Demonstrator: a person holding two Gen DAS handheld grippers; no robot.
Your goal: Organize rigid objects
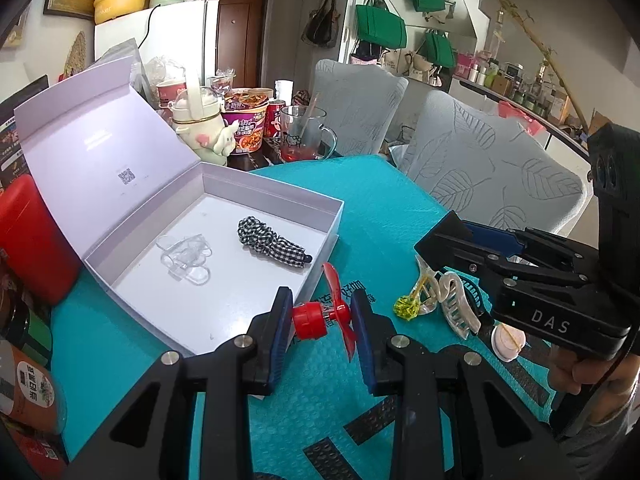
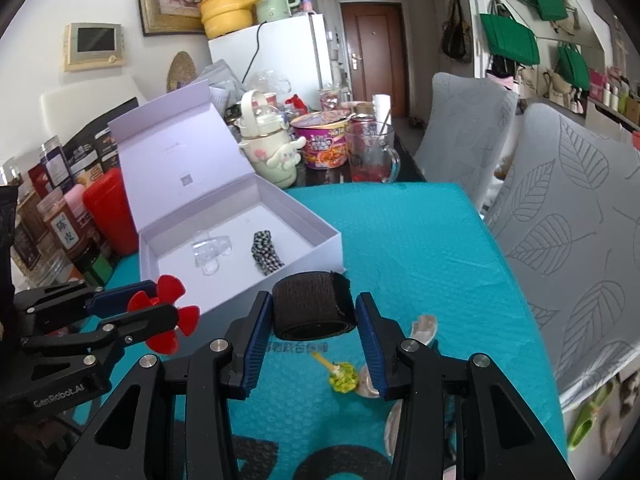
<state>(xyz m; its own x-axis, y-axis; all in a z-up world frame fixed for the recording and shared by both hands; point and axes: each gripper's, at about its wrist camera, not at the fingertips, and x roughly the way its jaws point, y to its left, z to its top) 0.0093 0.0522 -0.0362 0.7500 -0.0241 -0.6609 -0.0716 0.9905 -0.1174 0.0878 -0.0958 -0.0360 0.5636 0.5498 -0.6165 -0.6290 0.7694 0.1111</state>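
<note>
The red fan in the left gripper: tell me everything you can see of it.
The red fan is small, of glossy plastic: a round ribbed hub and rounded blades on a short shaft. The left gripper is shut on it, blue pads pressing the hub on one side and the blades on the other. It hangs above the teal mat, just outside the open white box, touching neither.

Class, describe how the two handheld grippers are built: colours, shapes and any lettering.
Both the left gripper and the right gripper are black linkage frames with silver pivot bolts and flat blue ribbed pads. One body reads "DAS", the other "GenRobot.AI".
</note>
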